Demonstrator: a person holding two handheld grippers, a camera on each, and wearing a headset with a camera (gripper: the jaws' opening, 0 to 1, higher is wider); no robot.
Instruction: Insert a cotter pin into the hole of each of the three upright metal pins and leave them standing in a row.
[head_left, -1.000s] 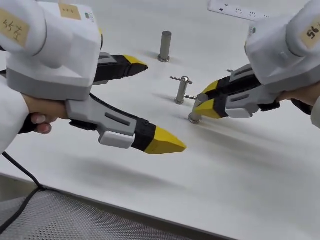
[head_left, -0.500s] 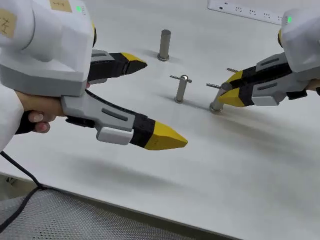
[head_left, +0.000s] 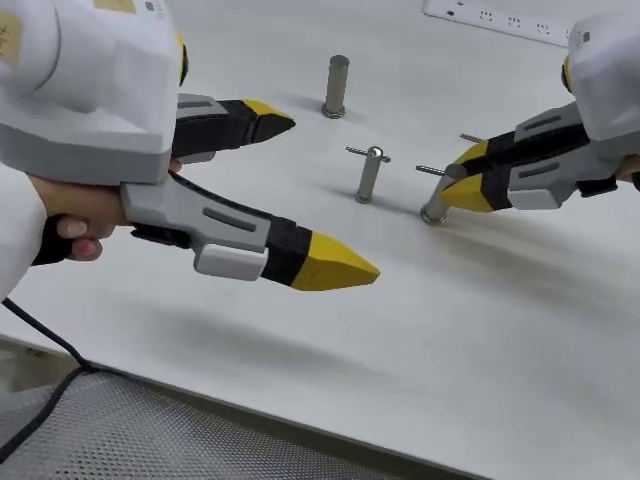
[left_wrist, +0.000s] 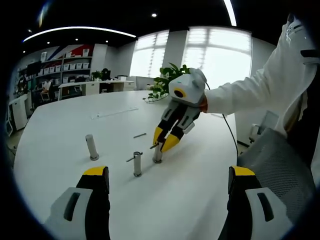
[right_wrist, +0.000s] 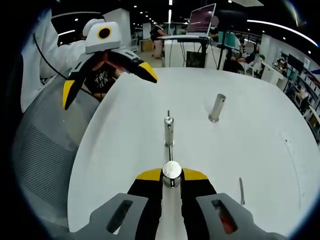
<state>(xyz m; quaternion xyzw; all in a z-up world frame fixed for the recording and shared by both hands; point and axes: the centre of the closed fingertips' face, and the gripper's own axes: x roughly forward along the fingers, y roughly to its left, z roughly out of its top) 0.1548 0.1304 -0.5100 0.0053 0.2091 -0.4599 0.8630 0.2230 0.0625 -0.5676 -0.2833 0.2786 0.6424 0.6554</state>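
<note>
Between right tool (right_wrist: 171, 178) tips, metal pin (right_wrist: 172, 169)

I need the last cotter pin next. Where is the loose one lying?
In the head view the loose cotter pin lies flat on the table, right of centre, just beyond the right claw, which grips the near pin.

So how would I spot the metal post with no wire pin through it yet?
On the white table three short grey metal posts stand upright. Look past the nearest post, clamped in the yellow-tipped right gripper, and the middle post to the farthest post. It alone has a bare top; the others carry thin wire pins.
</note>
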